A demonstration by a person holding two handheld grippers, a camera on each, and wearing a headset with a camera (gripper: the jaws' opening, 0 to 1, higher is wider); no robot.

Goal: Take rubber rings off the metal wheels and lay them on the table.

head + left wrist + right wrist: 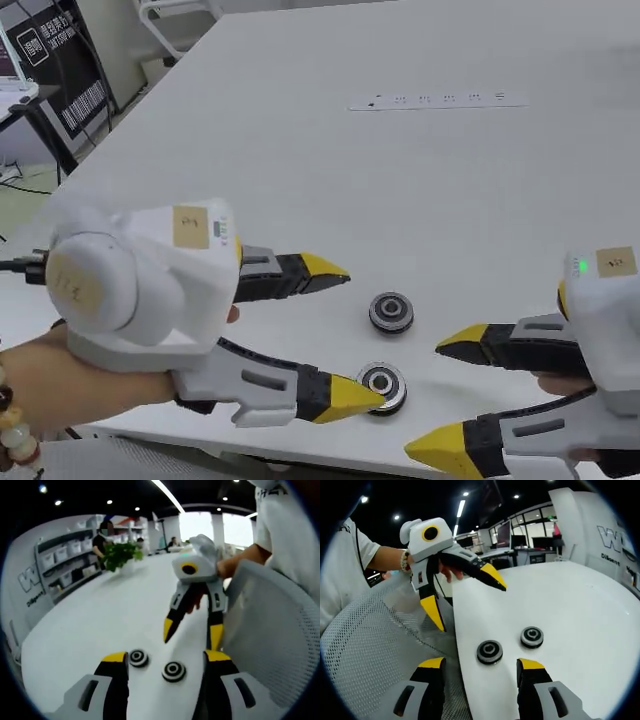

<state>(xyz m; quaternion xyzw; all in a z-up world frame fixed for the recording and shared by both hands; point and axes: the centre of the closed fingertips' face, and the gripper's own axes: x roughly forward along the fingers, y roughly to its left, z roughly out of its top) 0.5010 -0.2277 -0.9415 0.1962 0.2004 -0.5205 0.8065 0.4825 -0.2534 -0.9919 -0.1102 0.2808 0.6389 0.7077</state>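
Two small metal wheels lie flat near the front edge of the white table (330, 170), each with a black rubber ring around it: the far wheel (391, 311) and the near wheel (382, 387). My left gripper (350, 333) is open, its lower yellow tip just beside the near wheel. My right gripper (430, 400) is open too and faces it from the right, apart from both wheels. In the left gripper view both wheels (138, 658) (173, 671) sit between my own open jaws, with the right gripper (191, 632) beyond. In the right gripper view the wheels (490, 651) (532, 636) lie just ahead.
A white power strip (438, 100) lies at the far side of the table. A grey mesh chair (375, 645) stands at the table's front edge. A potted plant (120, 555) stands at the far end, with shelves behind it.
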